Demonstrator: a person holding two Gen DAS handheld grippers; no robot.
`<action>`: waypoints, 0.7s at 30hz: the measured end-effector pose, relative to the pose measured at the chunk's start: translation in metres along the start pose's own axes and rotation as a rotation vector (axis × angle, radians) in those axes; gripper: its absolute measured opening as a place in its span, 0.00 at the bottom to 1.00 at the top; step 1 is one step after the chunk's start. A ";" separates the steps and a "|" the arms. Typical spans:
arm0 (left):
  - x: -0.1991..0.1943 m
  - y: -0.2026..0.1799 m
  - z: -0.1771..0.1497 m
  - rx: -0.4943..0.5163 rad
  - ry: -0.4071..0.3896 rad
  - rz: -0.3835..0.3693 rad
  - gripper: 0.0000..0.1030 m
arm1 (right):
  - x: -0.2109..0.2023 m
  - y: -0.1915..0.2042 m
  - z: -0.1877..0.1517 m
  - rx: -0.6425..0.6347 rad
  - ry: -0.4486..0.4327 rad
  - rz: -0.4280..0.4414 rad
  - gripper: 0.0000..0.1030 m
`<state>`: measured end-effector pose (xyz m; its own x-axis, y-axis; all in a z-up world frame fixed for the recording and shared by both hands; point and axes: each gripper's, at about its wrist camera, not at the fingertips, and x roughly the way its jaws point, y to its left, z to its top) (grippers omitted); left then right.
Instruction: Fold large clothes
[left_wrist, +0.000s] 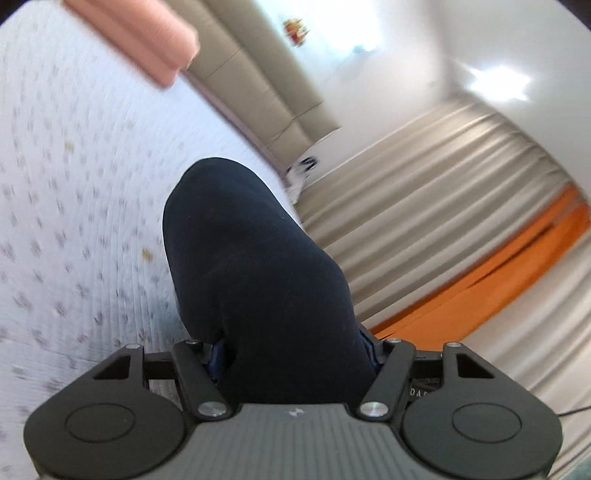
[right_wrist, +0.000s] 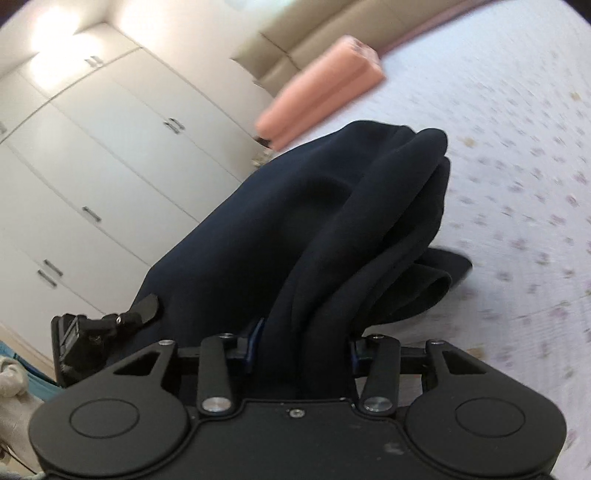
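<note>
Navy garment (right_wrist: 295, 229), soft, limp and thick where it bunches, fills the closed jaws of the right gripper (right_wrist: 301, 347) and of the left gripper (left_wrist: 291, 350), each clamped on a gathered wad, and it hangs in folds above the bed (right_wrist: 517, 184). I judge it light but floppy and prone to sagging, so hems or corners are the better holds. Farther off, a pink cushion (right_wrist: 321, 88) lies near the bed's far edge.

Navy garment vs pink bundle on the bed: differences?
The navy garment is dark, bunched and lifted, clamped in both the left gripper and the right gripper; the pink bundle is pale, neatly folded and lies ungripped on the bedsheet. Both are fabric.
</note>
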<state>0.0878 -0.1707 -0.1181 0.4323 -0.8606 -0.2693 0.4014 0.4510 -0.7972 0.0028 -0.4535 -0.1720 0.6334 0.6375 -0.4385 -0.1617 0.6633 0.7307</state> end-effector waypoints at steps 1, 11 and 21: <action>-0.013 -0.006 0.001 0.008 -0.006 -0.007 0.65 | -0.003 0.018 -0.005 -0.019 -0.010 0.001 0.53; -0.130 -0.004 -0.047 -0.047 -0.014 -0.016 0.66 | 0.005 0.141 -0.082 -0.137 0.027 -0.061 0.53; -0.136 0.106 -0.166 -0.239 0.029 0.095 0.76 | 0.070 0.078 -0.186 -0.086 0.180 -0.159 0.73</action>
<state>-0.0621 -0.0451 -0.2557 0.4340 -0.8253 -0.3614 0.1566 0.4641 -0.8718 -0.1060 -0.2837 -0.2431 0.5121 0.5769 -0.6364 -0.1394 0.7869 0.6011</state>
